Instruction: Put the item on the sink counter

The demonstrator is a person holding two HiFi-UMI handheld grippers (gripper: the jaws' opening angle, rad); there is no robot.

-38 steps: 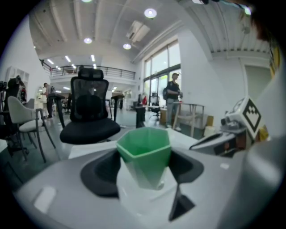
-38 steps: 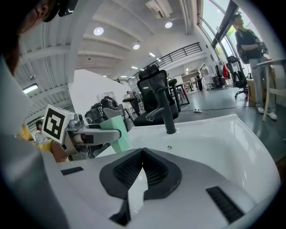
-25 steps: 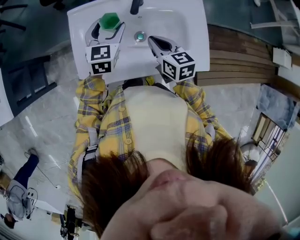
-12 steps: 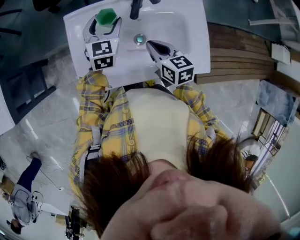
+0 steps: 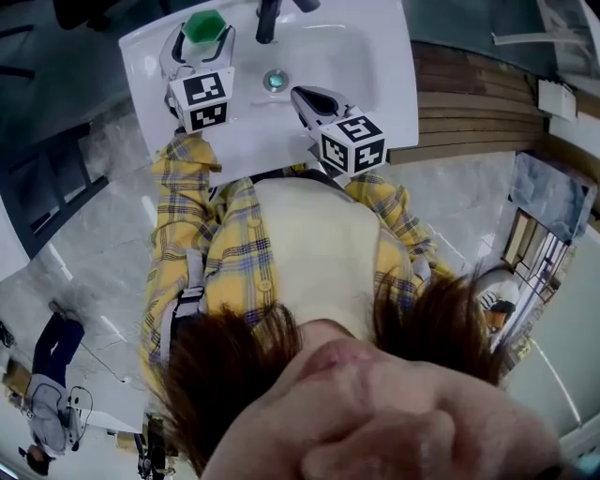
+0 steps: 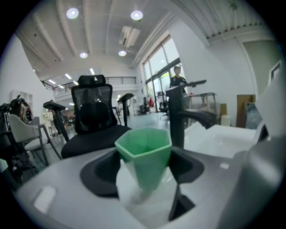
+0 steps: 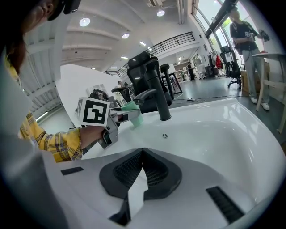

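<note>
Cup (image 5: pixel 203 25), gripped by left tongs (image 6: pixel 143 171), had moved toward sink (image 5: pixel 375 56) rear corner, nearing placement; right tongs (image 7: pixel 142 167) were closed, empty.

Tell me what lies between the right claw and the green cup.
Head view: only the drain and bare white basin separate right claw from green cup.

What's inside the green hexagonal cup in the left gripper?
The green hexagonal plastic cup held by the left gripper shows only bare upper inner wall; its near wall hides the bottom.
</note>
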